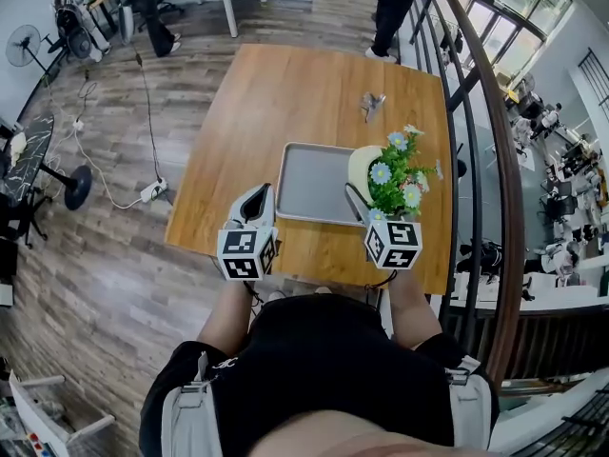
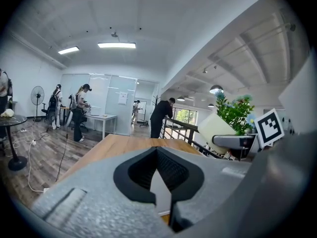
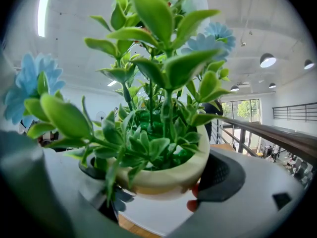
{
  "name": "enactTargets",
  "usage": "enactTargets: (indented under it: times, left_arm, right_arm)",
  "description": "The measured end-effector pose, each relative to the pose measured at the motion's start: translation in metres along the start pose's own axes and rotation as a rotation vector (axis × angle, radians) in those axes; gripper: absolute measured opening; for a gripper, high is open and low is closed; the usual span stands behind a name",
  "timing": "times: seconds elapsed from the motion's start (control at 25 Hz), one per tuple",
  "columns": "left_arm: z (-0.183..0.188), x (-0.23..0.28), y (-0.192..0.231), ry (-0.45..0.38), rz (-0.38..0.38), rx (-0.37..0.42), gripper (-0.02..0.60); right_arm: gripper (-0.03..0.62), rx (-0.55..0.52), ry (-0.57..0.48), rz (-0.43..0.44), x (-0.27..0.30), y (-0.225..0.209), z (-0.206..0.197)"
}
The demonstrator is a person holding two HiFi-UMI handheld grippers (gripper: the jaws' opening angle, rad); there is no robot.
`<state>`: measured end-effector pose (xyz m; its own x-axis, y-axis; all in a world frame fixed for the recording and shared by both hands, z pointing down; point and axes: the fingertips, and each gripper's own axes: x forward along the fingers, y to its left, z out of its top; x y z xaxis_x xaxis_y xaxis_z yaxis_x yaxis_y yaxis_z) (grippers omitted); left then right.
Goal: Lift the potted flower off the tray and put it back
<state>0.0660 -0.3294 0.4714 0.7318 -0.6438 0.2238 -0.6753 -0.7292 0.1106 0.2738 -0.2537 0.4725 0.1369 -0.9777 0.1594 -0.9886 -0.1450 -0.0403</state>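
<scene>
A potted flower with a cream pot [image 1: 360, 171], green leaves and pale blue blooms hangs tilted over the right edge of the grey tray [image 1: 309, 184]. My right gripper [image 1: 366, 196] is shut on the pot. In the right gripper view the pot [image 3: 163, 175] fills the space between the dark pads [image 3: 225, 180], with the tray [image 3: 148, 217] just below. My left gripper [image 1: 255, 203] is shut on nothing near the tray's front left corner. In the left gripper view its pads [image 2: 171, 170] meet, and the pot [image 2: 218, 128] shows at the right.
The tray lies on a wooden table [image 1: 285, 93]. A small grey object [image 1: 373, 103] sits on the table's far right part. A railing [image 1: 476, 160] runs close along the right side. A person [image 1: 395, 8] stands beyond the far end.
</scene>
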Motion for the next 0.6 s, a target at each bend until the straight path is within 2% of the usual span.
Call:
enactTargets:
  times: [0.32,0.6]
  left_arm:
    - [-0.002,-0.020,0.018,-0.006,0.073,-0.011,0.012]
    - [-0.008,-0.056,0.051,-0.010,0.200,-0.026,0.012]
  right_arm:
    - [0.515,0.004,0.001,0.043,0.027,0.013,-0.001]
    - [0.514,0.023,0.051,0.118,0.067,0.042,-0.025]
